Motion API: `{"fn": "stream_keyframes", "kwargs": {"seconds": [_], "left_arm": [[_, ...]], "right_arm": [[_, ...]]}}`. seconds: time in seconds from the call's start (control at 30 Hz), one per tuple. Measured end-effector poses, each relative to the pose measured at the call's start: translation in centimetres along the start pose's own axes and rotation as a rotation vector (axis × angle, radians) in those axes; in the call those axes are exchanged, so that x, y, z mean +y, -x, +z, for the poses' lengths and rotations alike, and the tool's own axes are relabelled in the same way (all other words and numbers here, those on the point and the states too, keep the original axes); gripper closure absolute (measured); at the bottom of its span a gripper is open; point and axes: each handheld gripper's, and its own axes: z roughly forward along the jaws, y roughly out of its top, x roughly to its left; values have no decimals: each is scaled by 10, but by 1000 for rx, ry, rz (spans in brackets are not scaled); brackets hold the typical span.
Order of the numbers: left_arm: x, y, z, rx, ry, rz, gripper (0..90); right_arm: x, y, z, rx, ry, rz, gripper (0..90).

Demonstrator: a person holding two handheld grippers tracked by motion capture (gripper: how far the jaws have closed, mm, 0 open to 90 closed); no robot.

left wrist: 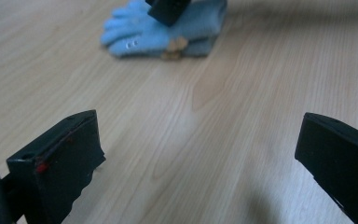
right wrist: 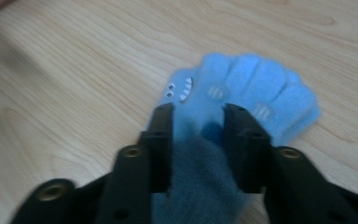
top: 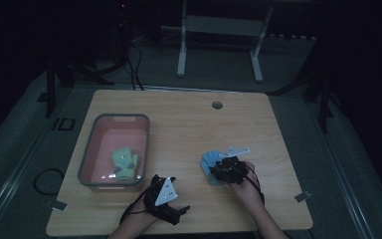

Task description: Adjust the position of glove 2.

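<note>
Blue toe sock (right wrist: 242,93) lies flat on the wooden tabletop (top: 189,124), right of centre, between the fingers (right wrist: 162,140) of the right gripper (top: 222,166), which stand apart astride it without pressing. Nearer the front edge, the left gripper (top: 165,193) rests with fingers (left wrist: 58,161) wide apart over bare wood. Farther left, a grey-rimmed pink bin (top: 87,154) holds a green sock (top: 124,162).

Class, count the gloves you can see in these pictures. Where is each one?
2. A green glove lies in the pink bin; a blue glove lies on the table under the right gripper.
</note>
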Motion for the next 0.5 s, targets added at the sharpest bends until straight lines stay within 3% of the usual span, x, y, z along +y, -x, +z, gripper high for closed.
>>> {"fn": "stream_keyframes", "kwargs": {"seconds": [0.07,0.13,0.17,0.23,0.33,0.43,0.5], "left_arm": [[1,0,0,10,-2,-17,7],[0,-2,1,-8,-7,-39,7],[-1,-3,1,-12,-17,-40,8],[-2,-3,4,-19,-41,-41,8],[-1,-3,5,-42,-49,-76,8],[1,-5,6,-70,-48,-106,8],[1,-5,6,-77,-50,-110,8]], "right_arm": [[0,0,-3,0,15,-7,493],[0,0,-4,0,20,-11,474],[0,1,-8,-6,37,-18,368],[0,3,-12,24,59,-11,291],[0,7,-16,71,72,6,179],[-1,11,-20,91,65,-9,143],[-1,14,-22,109,76,11,153]]}}
